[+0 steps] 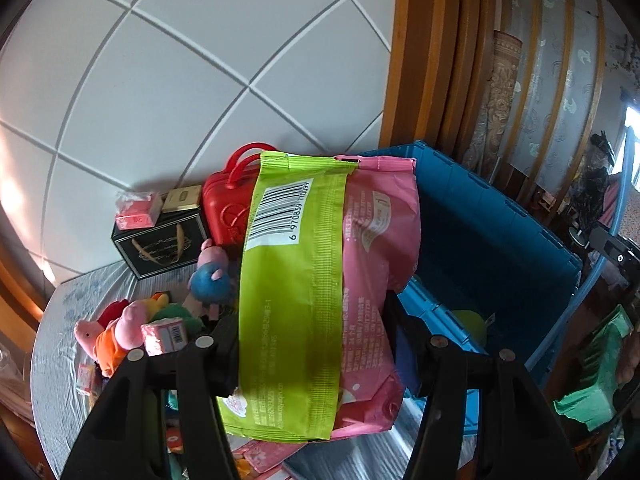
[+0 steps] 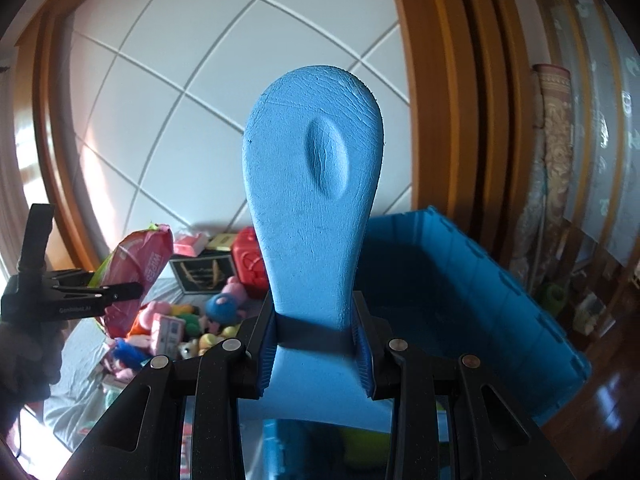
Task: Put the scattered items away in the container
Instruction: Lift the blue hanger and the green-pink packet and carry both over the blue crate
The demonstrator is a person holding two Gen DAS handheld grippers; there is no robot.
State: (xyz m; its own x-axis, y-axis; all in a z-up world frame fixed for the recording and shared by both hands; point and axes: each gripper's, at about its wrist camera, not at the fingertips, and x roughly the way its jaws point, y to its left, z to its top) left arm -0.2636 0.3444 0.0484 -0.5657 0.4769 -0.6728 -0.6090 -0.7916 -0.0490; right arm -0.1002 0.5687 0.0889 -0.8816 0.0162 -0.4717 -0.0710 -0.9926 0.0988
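Note:
My left gripper (image 1: 310, 344) is shut on a pink and green wipes pack (image 1: 316, 280), held upright above the table next to the blue crate (image 1: 496, 248). In the right wrist view the left gripper (image 2: 132, 292) shows at the left with the wipes pack (image 2: 136, 276). My right gripper (image 2: 316, 344) is shut on a blue foam slipper sole (image 2: 312, 200), held upright in front of the crate (image 2: 460, 300). Plush pig toys (image 1: 116, 332), a red toy case (image 1: 224, 208) and small boxes lie on the table.
A black gift box (image 1: 160, 240) with small boxes on top stands at the table's back by the tiled wall. A wooden door frame (image 1: 424, 60) rises behind the crate. A yellow-green ball (image 1: 468, 324) lies inside the crate. More plush toys (image 2: 216, 312) crowd the table.

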